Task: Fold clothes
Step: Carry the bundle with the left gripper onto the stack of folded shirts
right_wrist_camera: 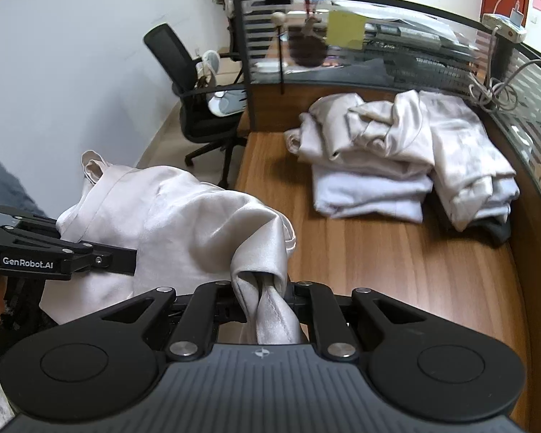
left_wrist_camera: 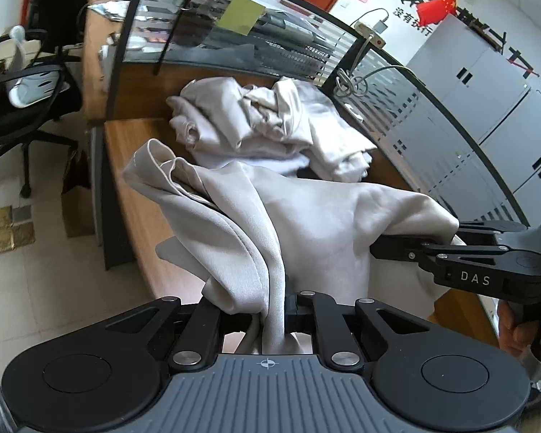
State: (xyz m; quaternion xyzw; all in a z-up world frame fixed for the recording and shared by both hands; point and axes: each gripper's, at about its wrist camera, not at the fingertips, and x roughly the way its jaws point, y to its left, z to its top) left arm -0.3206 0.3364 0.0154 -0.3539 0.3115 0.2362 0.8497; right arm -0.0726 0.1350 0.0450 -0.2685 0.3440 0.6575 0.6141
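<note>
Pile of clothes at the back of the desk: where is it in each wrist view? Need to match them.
Left wrist: pile of clothes sits upper centre, beyond the held garment.
Right wrist: pile sits upper right, on the desk.
Shared landmark: the yellow sheet behind the glass partition.

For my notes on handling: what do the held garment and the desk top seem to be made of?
Garment: likely a thin satin-like fabric, pale beige, with a soft sheen and smooth, flowing folds. Desk top: looks like wood or wood-pattern laminate, brown, with visible grain lines and a slight gloss; which one, the pictures cannot tell.
</note>
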